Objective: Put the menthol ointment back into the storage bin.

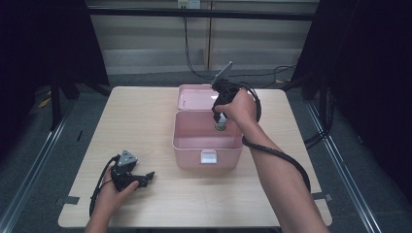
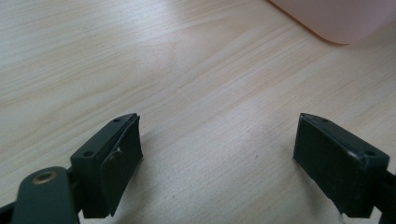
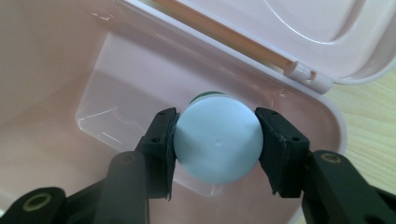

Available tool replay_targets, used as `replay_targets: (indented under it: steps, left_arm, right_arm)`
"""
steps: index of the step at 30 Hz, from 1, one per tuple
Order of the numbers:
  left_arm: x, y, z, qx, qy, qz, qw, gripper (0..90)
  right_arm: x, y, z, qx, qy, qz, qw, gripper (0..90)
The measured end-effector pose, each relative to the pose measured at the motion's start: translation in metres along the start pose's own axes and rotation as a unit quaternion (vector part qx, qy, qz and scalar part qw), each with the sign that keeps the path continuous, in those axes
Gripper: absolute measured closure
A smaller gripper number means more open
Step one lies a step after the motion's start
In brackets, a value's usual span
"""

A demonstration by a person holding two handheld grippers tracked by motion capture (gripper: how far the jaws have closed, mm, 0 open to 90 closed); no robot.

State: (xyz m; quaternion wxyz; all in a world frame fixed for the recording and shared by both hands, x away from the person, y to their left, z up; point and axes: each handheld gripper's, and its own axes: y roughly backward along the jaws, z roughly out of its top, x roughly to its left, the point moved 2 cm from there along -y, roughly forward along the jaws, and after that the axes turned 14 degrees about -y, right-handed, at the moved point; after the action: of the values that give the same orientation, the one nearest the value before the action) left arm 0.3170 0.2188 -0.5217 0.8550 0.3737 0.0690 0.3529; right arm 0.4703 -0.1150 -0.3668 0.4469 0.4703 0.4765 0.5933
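The right gripper [image 3: 217, 144] pinches a bottle [image 3: 217, 140] by its cap, upright, the open box [image 3: 88, 116] directly below its fingers. The left gripper [image 2: 217, 154] rests on the table [image 2: 187, 70], fingers spread, empty.

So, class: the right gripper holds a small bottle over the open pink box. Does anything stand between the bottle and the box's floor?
Nothing visible does. The bottle hangs in the right gripper above the box, whose lid is open; the floor beneath looks bare.
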Motion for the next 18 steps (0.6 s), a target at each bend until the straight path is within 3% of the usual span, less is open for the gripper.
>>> replay_targets:
  steps: [18]
  left_arm:
    - [0.0, 0.0, 0.0, 0.0, 0.0, 0.0, 1.0, 14.7]
  right_arm:
    - [-0.002, -0.022, 0.006, 0.003, -0.011, -0.002, 0.9999, 50.7]
